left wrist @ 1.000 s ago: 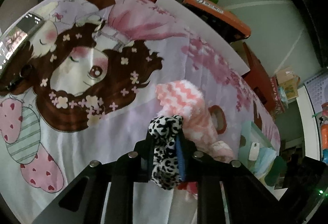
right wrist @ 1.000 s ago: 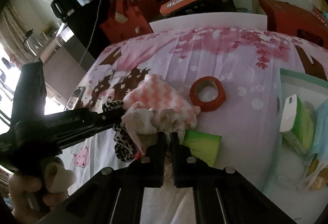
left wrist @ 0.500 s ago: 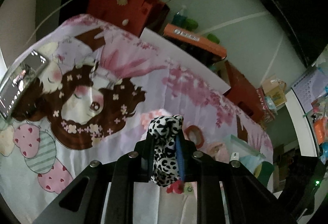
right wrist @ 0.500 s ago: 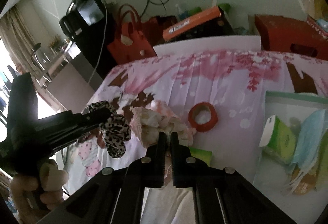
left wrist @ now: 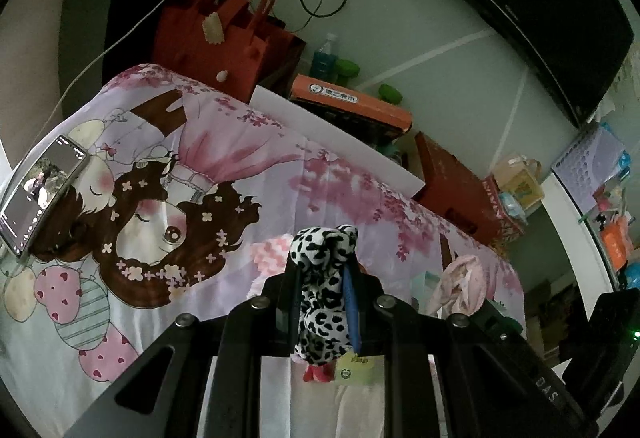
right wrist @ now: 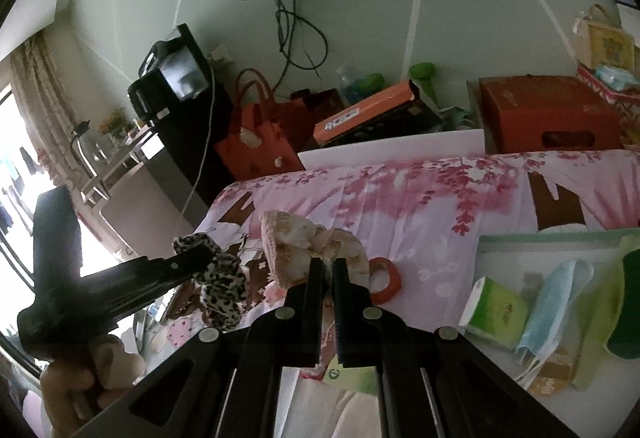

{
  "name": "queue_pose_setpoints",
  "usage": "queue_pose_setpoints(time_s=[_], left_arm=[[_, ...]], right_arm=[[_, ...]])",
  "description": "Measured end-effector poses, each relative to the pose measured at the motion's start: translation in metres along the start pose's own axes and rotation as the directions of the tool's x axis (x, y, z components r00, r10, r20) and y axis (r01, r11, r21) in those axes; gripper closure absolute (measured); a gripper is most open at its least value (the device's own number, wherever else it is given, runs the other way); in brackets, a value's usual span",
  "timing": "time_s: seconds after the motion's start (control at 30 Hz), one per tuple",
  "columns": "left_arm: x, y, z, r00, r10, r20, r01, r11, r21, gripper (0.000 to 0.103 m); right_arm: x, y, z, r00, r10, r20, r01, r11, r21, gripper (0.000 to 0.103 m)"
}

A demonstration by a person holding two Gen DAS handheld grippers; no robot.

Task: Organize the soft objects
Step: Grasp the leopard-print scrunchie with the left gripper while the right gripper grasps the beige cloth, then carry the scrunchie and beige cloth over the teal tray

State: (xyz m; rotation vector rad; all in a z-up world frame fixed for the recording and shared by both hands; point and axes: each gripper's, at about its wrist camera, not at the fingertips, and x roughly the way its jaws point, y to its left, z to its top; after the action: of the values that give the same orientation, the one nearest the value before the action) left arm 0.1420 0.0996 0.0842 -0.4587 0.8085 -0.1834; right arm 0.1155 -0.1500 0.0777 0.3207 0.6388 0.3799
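While left claw point(left wrist: 322, 288) pinches leopard cloth point(left wrist: 320, 302), right claw point(right wrist: 328, 280) grips pink cloth point(right wrist: 296, 250).

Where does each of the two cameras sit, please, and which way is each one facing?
Left wrist view: sits on the left tongs, facing forward along them over the printed bedsheet toward the wall; the tongs are shut on a leopard-print soft toy.
Right wrist view: sits on the right tongs, facing across the bed toward the wall; they pinch a pale pink cloth, and the person's left hand shows.
Shared: toy, cloth, bedsheet and red bag appear in both.
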Motion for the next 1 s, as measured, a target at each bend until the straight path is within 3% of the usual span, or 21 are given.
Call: queue_pose_setpoints(time_s=[0.33, 0.5, 0.63, 0.83, 1.0], left_arm=[[0.01, -0.014, -0.004, 1.0, -0.001, -0.021, 0.002, 1.0, 0.027, 0.084], [0.018, -0.043, -0.009, 0.999, -0.04, -0.027, 0.043, 0.995, 0.095, 0.084], [0.027, -0.074, -0.018, 0.994, -0.092, -0.056, 0.1, 0.981, 0.167, 0.084], [0.038, -0.117, -0.033, 0.979, -0.172, -0.113, 0.196, 0.947, 0.253, 0.084], [0.044, -0.15, -0.049, 0.958, -0.229, -0.174, 0.274, 0.909, 0.313, 0.083]], right_arm=[[-0.002, -0.013, 0.001, 1.0, -0.011, -0.003, 0.011, 0.999, 0.031, 0.098], [-0.016, -0.021, 0.005, 0.999, -0.038, 0.033, 0.037, 0.998, 0.042, 0.098], [-0.037, -0.042, 0.012, 0.991, -0.106, 0.082, 0.1, 0.992, 0.076, 0.098], [-0.079, -0.09, 0.019, 0.957, -0.254, 0.14, 0.227, 0.957, 0.181, 0.098], [-0.116, -0.129, 0.019, 0.914, -0.373, 0.162, 0.321, 0.906, 0.275, 0.098]])
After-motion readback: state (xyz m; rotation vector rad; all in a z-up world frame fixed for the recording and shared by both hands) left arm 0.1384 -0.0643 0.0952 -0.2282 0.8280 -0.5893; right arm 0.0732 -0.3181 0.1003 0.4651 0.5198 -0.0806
